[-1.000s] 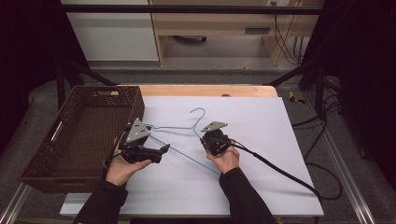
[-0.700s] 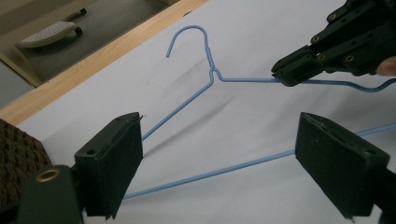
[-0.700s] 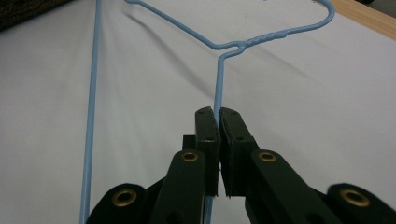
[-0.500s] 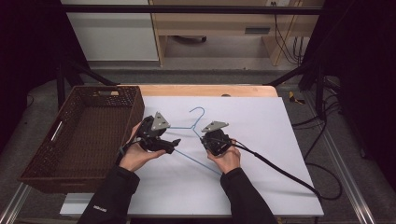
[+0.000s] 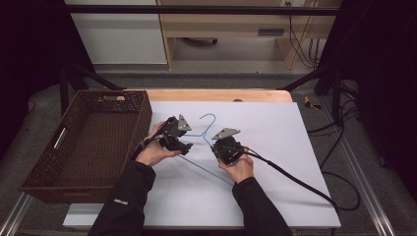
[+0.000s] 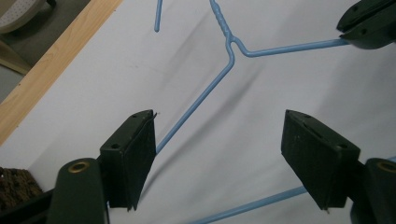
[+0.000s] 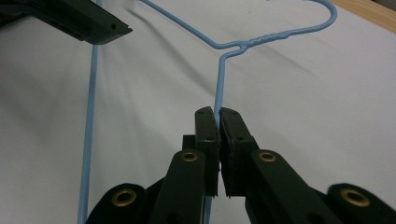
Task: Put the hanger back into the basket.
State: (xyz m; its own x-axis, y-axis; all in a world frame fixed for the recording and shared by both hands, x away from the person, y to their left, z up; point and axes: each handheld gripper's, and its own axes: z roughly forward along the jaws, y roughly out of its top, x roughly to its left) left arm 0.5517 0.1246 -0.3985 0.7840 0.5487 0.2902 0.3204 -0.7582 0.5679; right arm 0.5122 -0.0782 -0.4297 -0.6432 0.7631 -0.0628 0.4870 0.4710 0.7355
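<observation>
Since the earlier frame my left gripper (image 5: 183,146) has swung from the dark woven wicker basket (image 5: 49,182) toward the thin blue wire coat hanger (image 5: 205,133), its jaws just closing.

High view: the hanger lies flat on the white table (image 5: 295,147), my right gripper (image 5: 222,147) pinning it, probably to steady it.

Left gripper view: my jaws stand apart, the hanger's sloping arm (image 6: 196,105) between them, unpinched.

Right gripper view: my jaws are clamped together on the other arm (image 7: 219,88), just below the twisted neck.
</observation>
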